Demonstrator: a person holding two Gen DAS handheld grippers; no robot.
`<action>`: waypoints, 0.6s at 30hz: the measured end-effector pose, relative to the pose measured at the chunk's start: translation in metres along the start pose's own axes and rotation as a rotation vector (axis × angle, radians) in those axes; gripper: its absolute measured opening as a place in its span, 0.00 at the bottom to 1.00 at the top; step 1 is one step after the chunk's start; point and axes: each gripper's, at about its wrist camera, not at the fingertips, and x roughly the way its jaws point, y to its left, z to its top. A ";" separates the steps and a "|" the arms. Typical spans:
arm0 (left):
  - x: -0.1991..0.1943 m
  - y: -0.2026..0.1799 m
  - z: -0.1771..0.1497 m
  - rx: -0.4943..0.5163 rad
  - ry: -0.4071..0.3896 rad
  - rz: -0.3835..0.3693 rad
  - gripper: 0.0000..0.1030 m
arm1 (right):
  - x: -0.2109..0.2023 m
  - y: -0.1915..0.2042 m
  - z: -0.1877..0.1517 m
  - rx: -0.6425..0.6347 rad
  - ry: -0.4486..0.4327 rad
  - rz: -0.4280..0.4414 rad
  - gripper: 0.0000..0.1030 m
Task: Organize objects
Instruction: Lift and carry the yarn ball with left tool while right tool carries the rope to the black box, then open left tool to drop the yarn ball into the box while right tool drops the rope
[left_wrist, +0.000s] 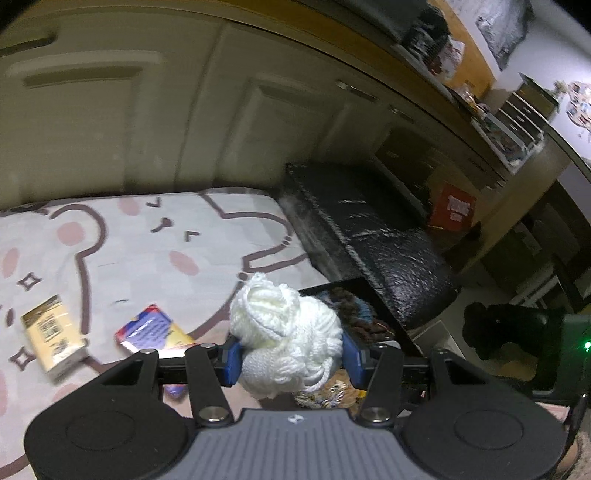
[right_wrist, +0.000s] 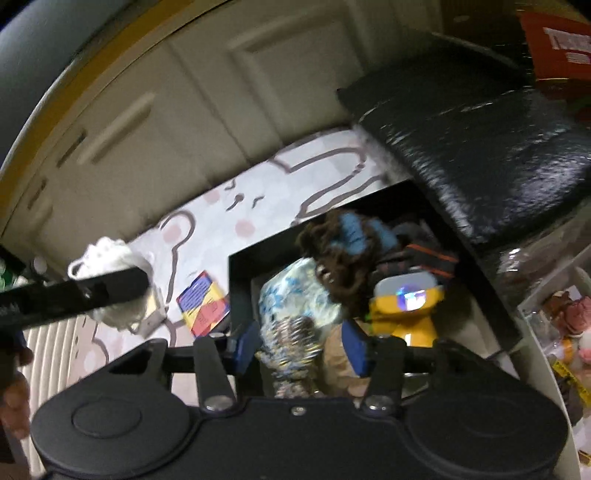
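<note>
Holding a ball of white yarn (left_wrist: 284, 332) between its blue pads, the left gripper (left_wrist: 290, 356) is closed on it and carries it above the mat. Just beyond and to the right of this gripper lies the open black box (right_wrist: 240, 280), already filled with a brown and blue yarn skein (right_wrist: 343, 254), a yellow toy (right_wrist: 402, 306) and other soft things. The right gripper (right_wrist: 303, 349) hangs over this box with its jaws partly apart; I judge it holds nothing. To the left of the left gripper, a tan packet (left_wrist: 51, 336) and a colourful card pack (left_wrist: 151, 328) lie on the bear-pattern mat (left_wrist: 147, 258). So I think several objects are stored, and the yarn and these two remain.
</note>
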 end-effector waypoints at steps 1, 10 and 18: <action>0.006 -0.003 0.000 0.005 0.006 -0.010 0.51 | -0.001 -0.002 0.000 0.008 -0.001 -0.014 0.49; 0.057 -0.020 0.005 0.039 0.082 -0.043 0.52 | -0.010 -0.026 0.002 0.035 0.004 -0.115 0.45; 0.086 -0.018 0.004 0.032 0.122 0.001 0.52 | -0.017 -0.049 0.007 0.090 -0.018 -0.152 0.45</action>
